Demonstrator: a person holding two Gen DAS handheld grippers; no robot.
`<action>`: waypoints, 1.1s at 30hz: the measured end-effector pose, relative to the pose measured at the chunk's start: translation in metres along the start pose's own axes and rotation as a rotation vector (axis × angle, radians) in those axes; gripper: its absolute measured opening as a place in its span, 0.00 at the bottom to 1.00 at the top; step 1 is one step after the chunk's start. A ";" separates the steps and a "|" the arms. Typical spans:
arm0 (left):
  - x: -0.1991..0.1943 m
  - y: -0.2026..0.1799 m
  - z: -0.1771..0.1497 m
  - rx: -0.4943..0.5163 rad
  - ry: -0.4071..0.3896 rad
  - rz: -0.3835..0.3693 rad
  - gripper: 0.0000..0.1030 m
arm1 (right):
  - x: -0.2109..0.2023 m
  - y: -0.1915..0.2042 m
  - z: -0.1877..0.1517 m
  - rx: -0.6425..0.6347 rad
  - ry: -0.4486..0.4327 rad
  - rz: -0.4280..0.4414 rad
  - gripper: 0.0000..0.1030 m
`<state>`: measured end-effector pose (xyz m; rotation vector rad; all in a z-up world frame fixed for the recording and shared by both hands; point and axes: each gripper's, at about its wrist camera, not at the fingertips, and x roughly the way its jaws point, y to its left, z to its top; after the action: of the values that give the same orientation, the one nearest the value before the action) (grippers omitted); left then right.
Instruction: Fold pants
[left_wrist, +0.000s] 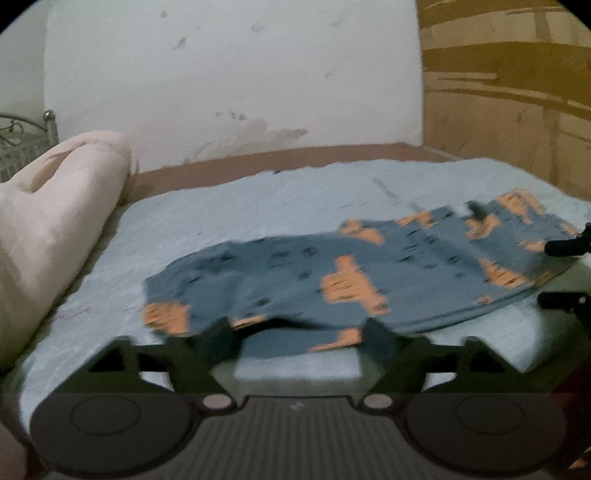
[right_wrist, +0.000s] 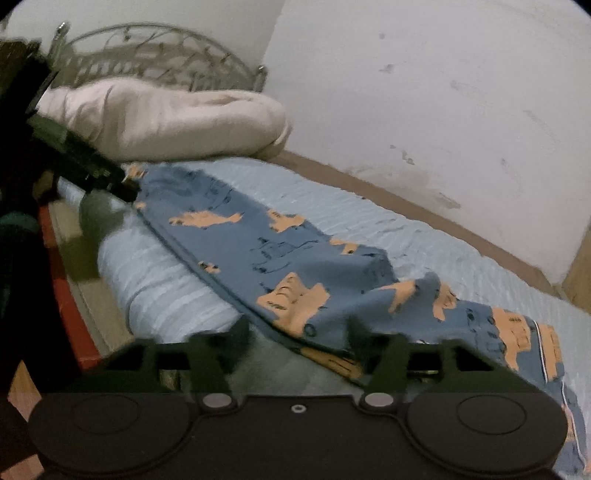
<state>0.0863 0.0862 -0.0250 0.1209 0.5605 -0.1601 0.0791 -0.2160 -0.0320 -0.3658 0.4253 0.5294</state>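
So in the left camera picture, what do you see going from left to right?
Pink blanket → blue pants with orange patches, on the bed sheet → tip of the other hand-held gripper at the right edge.

Pants (left_wrist: 332, 273) print blurred — waistband past frame edge

My left gripper (left_wrist: 297, 332) hangs with fingers (left_wrist: 214, 339) spread wide at the near edge of the blue pants (left_wrist: 332, 280), spread on the bed (left_wrist: 221, 214). A pink blanket (left_wrist: 55, 206) lies left.
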 end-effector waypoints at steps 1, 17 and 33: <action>0.001 -0.009 0.003 0.003 -0.012 -0.013 0.92 | -0.004 -0.005 -0.001 0.026 -0.009 -0.010 0.85; 0.055 -0.168 0.061 0.156 -0.074 -0.351 0.94 | -0.045 -0.136 -0.050 0.656 -0.015 -0.191 0.99; 0.103 -0.246 0.061 0.350 0.117 -0.378 0.28 | 0.004 -0.261 -0.066 0.914 0.038 -0.155 0.70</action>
<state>0.1583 -0.1764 -0.0467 0.3663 0.6655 -0.6227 0.2075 -0.4527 -0.0320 0.4690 0.6223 0.1372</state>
